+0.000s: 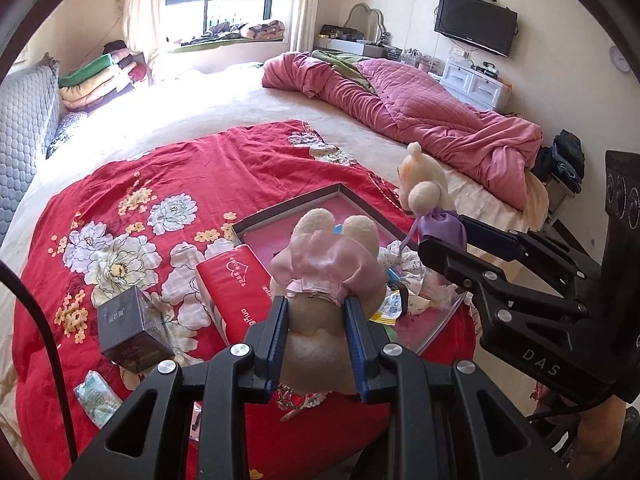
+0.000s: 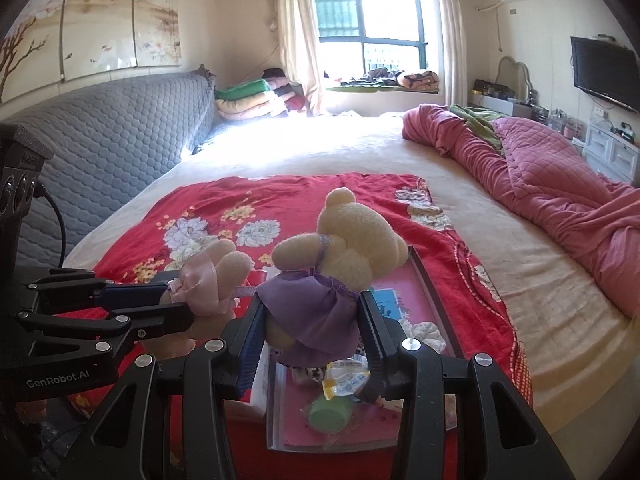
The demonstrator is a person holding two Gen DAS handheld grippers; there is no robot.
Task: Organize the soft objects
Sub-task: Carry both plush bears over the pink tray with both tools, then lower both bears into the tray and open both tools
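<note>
Left gripper [image 1: 316,332]: low centre of the left wrist view, blue-padded fingers clamped on the cream body of the pink-dressed plush [image 1: 324,268]; one pad presses each flank.
Pink-dressed plush: legs and pink frill stick out past the fingertips toward mid-frame; it hangs above the tray's near edge. In the right wrist view it sits at left centre, held side-on.
Right gripper [image 2: 312,324]: low centre of the right wrist view, fingers closed on the purple-dressed plush [image 2: 344,240] at its purple skirt, one pad on each side.
Purple-dressed plush: cream head and arm rise above the fingertips to mid-frame; in the left wrist view it shows at right centre, head up, just right of the pink one.
The two toys: close side by side, pink on the left and purple on the right in the right wrist view; whether they touch I cannot tell.
Tray [image 1: 352,196]: dark-rimmed, pink inside, lying under both toys on the red floral blanket [image 1: 160,184].
In the tray: small packets, a patterned fabric piece, and a green cap [image 2: 328,414] at the bottom centre of the right wrist view.
Red tissue pack [image 1: 236,284]: just left of the left gripper's tips, by the tray.
Dark box [image 1: 130,330]: lower left, on the blanket.
Pink quilt [image 1: 432,116]: bunched in the upper right, well apart.
</note>
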